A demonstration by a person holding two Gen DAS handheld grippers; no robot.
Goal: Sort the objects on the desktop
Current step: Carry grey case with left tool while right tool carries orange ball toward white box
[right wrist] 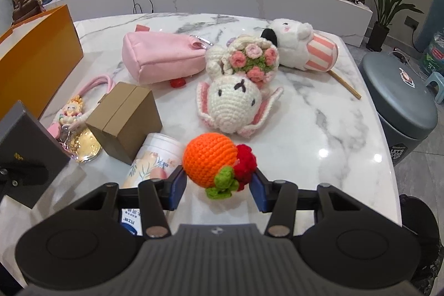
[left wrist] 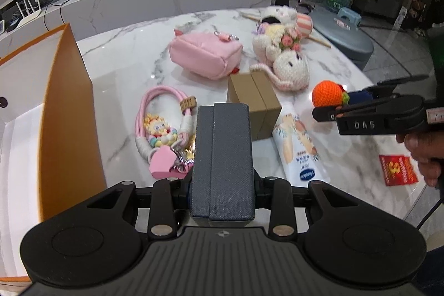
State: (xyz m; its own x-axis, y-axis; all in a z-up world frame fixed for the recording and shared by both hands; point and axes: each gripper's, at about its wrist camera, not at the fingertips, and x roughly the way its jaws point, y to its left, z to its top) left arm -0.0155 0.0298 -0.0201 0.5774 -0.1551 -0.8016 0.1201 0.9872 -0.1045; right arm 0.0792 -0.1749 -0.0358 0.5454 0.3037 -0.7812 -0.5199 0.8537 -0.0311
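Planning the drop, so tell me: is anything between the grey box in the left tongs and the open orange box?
Nothing visible: the textured grey rectangular box is held above the marble table, and the white-lined orange cardboard box stands open to its left.

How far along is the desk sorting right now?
Nothing can be seen sorted yet: the visible part of the orange box shows no items. In hand: the left gripper clamps a grey case, and the right gripper holds a crocheted orange. Left on the marble table: pink pouch, crochet bunny, brown box, lotion tube, pink lanyard.
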